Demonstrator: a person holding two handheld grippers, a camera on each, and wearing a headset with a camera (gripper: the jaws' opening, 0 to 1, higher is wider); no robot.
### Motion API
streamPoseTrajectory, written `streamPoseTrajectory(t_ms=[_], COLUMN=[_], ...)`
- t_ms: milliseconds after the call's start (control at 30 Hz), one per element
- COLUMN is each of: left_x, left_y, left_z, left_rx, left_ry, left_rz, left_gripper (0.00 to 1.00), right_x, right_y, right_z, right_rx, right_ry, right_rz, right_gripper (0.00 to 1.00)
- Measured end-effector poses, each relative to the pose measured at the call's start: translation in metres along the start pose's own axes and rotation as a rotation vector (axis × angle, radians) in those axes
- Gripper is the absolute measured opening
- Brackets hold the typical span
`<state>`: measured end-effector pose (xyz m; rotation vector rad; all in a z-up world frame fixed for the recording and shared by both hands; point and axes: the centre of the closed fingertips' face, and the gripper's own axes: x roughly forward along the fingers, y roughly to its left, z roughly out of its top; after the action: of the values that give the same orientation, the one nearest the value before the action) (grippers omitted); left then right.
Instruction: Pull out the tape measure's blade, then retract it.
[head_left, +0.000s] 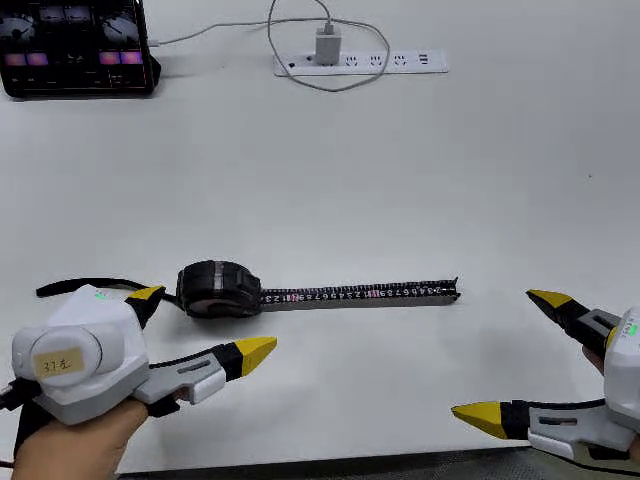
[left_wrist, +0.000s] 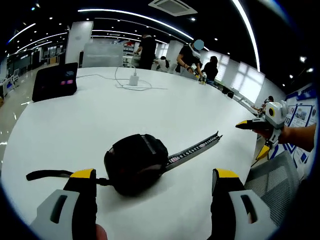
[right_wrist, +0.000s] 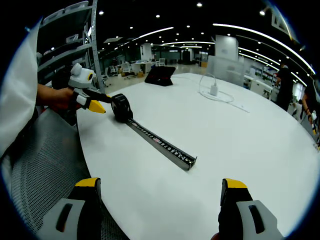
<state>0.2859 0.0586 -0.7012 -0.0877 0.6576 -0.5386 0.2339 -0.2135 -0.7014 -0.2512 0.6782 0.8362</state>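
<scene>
My left gripper (head_left: 205, 320) is spread wide with nothing in it. It sits at the near edge of the tabletop (head_left: 420, 180), toward the left end. The tape measure (head_left: 218, 288) lies just ahead of its jaws, one tip by the case's left side and the other in front of the case. From the head view I cannot tell whether the far tip touches the case's black strap (head_left: 85, 285).

The blade (head_left: 360, 294) is drawn out and lies flat, running to the right along the near edge. Its hook end stops well apart from my right gripper (head_left: 508, 354). That gripper is also gaping and empty, and hangs over the near right edge.

Beyond the blade the tabletop is open and white. At the far edge lie a power strip (head_left: 360, 62) with a charger (head_left: 328, 45), and a dark device (head_left: 75, 45) sits in the far left corner.
</scene>
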Motion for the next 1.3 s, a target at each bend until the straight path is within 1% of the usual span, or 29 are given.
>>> streamPoseTrajectory(t_ms=[33,200,467,500,600,733,800,867,900,1000,1033,1100,1167,1200,1267,1300], left_x=[0.002,0.007,0.011,0.012,0.013,0.014,0.015,0.016,0.016,0.017,0.018,0.018,0.02,0.021,0.023,0.022], left_y=[-0.001,-0.002,-0.002,-0.003,-0.003,-0.003,-0.002,-0.002,0.001,0.003,0.004,0.007,0.007,0.008,0.009,0.014], left_z=[0.0,0.002,-0.001,0.0,-0.002,0.0,0.001,0.001,0.001,0.004,0.004,0.005,0.006,0.006,0.006,0.006], left_rx=[-0.01,-0.023,-0.05,-0.065,-0.052,-0.072,-0.087,-0.079,-0.083,-0.117,-0.114,-0.13,-0.14,-0.134,-0.131,-0.134], left_ry=[0.0,-0.009,-0.014,-0.02,-0.016,-0.025,-0.039,-0.034,-0.035,-0.05,-0.048,-0.056,-0.063,-0.061,-0.062,-0.062], left_rz=[-0.001,0.005,0.006,0.006,0.014,0.024,0.041,0.054,0.073,0.086,0.096,0.12,0.136,0.158,0.173,0.201], left_gripper=[0.94,0.93,0.92,0.91,0.92,0.93,0.92,0.91,0.89,0.87,0.86,0.83,0.83,0.82,0.81,0.78], right_x=[0.0,-0.001,0.0,0.0,0.0,0.0,0.0,0.0,0.0,0.001,0.002,0.003,0.004,0.004,0.004,0.004], right_y=[0.0,0.0,-0.002,-0.002,-0.003,-0.006,-0.006,-0.006,-0.006,-0.004,-0.004,-0.005,-0.006,-0.007,-0.008,-0.009], right_z=[0.0,0.0,-0.001,-0.002,-0.002,-0.003,-0.003,-0.003,-0.004,-0.004,-0.004,-0.004,-0.004,-0.004,-0.003,-0.002], right_rx=[0.0,0.002,0.003,0.005,0.005,0.003,0.004,0.007,0.009,0.005,0.004,0.003,-0.002,-0.004,-0.009,-0.011], right_ry=[0.0,0.001,0.001,0.002,0.003,0.007,0.011,0.015,0.017,0.02,0.022,0.022,0.024,0.025,0.026,0.028], right_rz=[0.0,0.001,0.001,0.002,0.002,0.001,0.002,0.005,0.006,0.023,0.026,0.028,0.027,0.03,0.029,0.03], right_gripper=[0.99,0.99,0.99,0.99,0.99,0.98,0.98,0.96,0.95,0.9,0.9,0.88,0.87,0.86,0.85,0.84])
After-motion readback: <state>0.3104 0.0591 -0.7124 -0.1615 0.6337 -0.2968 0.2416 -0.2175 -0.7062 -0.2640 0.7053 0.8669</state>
